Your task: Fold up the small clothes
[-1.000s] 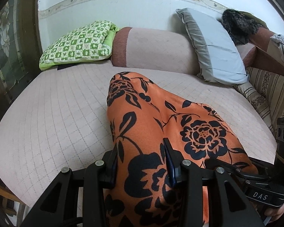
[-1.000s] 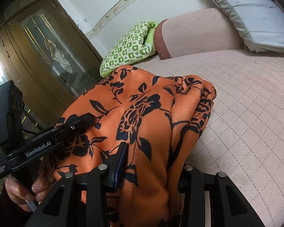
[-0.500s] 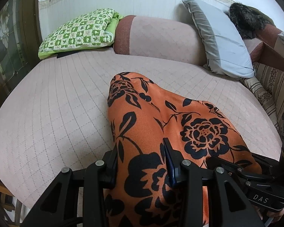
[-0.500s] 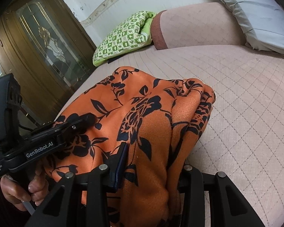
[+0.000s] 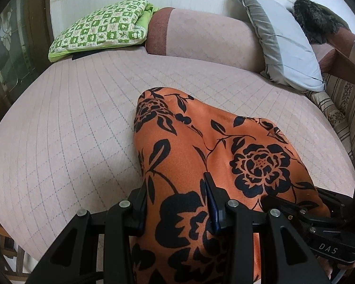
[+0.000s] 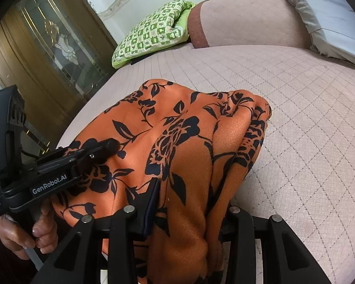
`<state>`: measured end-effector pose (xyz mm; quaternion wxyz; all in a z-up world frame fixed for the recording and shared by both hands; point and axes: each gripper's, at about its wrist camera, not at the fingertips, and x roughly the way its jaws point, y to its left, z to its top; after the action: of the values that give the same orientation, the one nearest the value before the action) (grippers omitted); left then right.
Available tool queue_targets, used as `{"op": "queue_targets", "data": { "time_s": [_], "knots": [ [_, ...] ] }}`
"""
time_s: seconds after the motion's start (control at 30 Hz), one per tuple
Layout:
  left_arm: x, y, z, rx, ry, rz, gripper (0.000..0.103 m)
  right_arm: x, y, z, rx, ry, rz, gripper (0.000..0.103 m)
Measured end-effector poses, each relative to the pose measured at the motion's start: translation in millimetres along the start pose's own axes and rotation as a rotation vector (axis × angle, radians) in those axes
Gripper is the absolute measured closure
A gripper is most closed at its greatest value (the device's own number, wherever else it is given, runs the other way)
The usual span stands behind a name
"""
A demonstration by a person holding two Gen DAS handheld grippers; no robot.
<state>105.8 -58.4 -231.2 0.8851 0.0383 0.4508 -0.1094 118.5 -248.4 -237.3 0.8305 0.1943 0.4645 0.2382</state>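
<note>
Both tools are built of matte black plastic; the left gripper (image 5: pixel 177 203) and the right gripper (image 6: pixel 189 203) are each carried on angular linkage arms with triangular cut-outs, pinned by round silver screws, and dark blue pads are fitted inside the fingers (image 5: pixel 210 203). White lettering is printed on the bodies: "DAS" on the right, "GenRobot.AI" on the left; a black boxy module is mounted on top; the handle is wrapped by a bare hand (image 6: pixel 28 234).
</note>
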Motion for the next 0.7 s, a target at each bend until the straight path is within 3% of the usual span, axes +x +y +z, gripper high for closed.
{"op": "queue_targets", "data": {
  "time_s": [0.2,0.33,0.47,0.57,0.7],
  "knots": [
    [9.8,1.8,-3.5,-0.007,0.033,0.016,0.061,5.4,-6.4,-1.1,0.023,0.029,0.007,0.063],
    [20.4,9.8,-7.5,-0.029,0.07,0.017,0.053,9.7,-16.6,1.0,0.069,0.061,0.037,0.062],
    [22.7,12.8,-10.4,-0.011,0.07,0.048,0.039,15.3,-22.9,0.1,0.104,0.086,0.04,0.051],
    [21.7,17.6,-9.2,-0.032,0.091,0.025,0.036,14.9,-24.9,-1.4,0.119,0.094,0.027,0.043],
    [12.4,18.3,-6.8,-0.014,0.096,0.044,0.033,7.2,-29.5,-2.9,0.136,0.109,0.023,0.042]
  ]
}}
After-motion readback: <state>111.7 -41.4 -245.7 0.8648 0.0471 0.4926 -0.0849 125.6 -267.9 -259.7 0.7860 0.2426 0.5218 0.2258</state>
